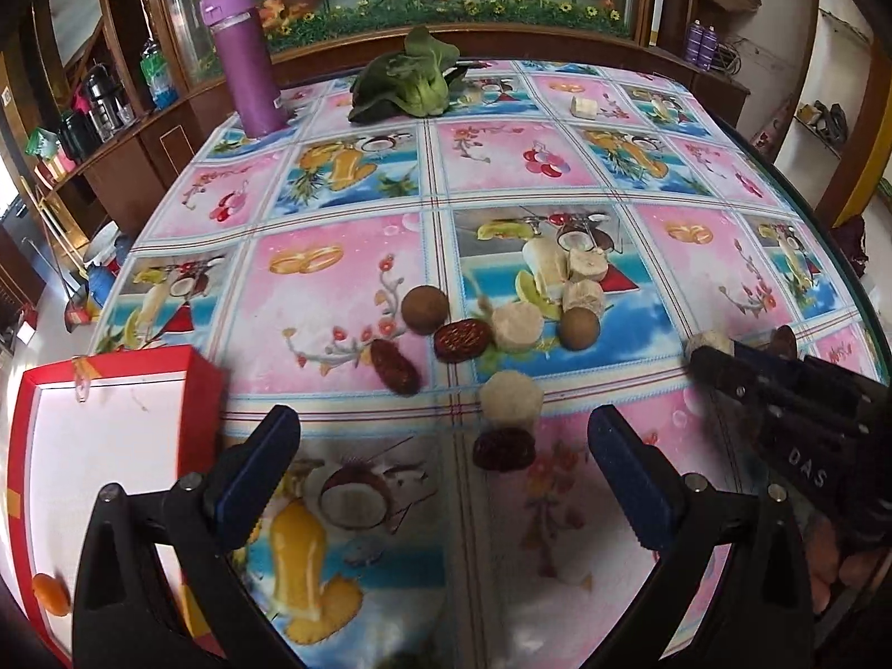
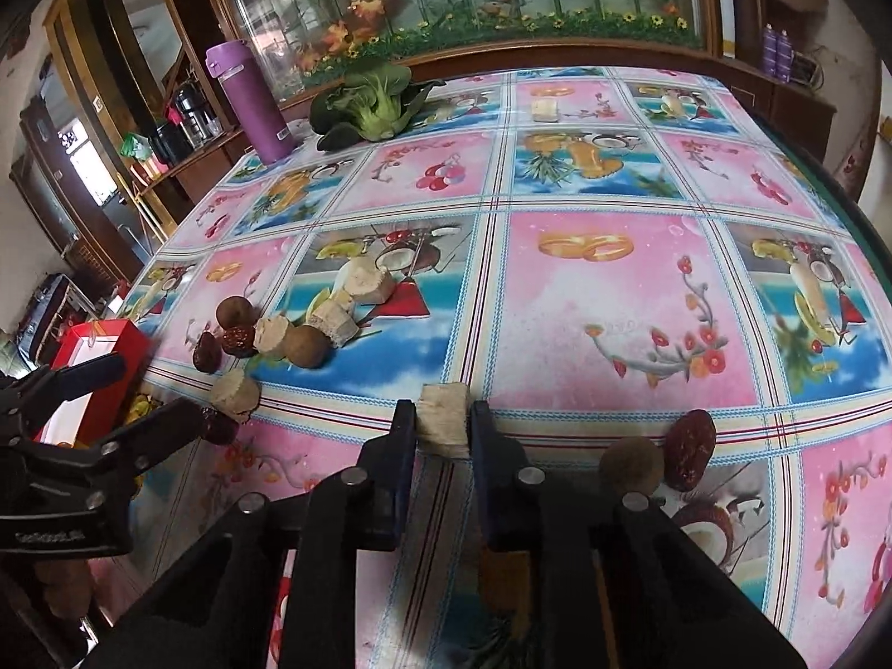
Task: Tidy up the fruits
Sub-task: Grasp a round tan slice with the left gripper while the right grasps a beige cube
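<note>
Right gripper fingers clamped on pale fruit chunk, well right of red box. Probably light, soft, crumbly: grip flat sides gently. Left gripper fingers wide, empty.

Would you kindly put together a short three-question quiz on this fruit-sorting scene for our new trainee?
1. True or false: the right tongs are shut on a pale fruit chunk.
2. Multiple choice: the left tongs are A) shut on a red date, B) open and empty, C) inside the box.
3. Fill in: the red box lies to the ____ of the left tongs, with an orange fruit in it.

Key: 1 true; 2 B; 3 left.
</note>
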The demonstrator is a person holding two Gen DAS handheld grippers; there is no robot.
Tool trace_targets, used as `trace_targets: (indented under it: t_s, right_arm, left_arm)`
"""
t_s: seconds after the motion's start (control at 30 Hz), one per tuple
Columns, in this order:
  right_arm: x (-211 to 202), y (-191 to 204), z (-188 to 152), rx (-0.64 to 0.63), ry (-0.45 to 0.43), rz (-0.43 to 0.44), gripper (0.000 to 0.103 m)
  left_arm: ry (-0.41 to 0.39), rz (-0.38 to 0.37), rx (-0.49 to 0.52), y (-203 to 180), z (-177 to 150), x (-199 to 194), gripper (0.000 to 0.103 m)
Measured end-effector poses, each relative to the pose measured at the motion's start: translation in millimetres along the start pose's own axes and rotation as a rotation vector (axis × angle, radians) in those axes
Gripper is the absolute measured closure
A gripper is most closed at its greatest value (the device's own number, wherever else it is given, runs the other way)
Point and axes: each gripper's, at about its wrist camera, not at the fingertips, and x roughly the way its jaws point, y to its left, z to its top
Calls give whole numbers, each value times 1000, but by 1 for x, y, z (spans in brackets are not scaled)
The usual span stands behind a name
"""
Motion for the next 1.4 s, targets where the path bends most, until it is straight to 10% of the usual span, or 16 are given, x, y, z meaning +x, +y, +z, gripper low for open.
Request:
trace_targets:
  t_s: [0.77, 1.4]
  right_arm:
    - [1, -3, -1, 30, 2, 38, 86]
    - [-1, -2, -1, 36, -5, 41, 86]
  left_arm:
    - [70, -82, 49, -19, 3, 27, 65]
    - [54, -89, 51, -19, 3, 27, 71]
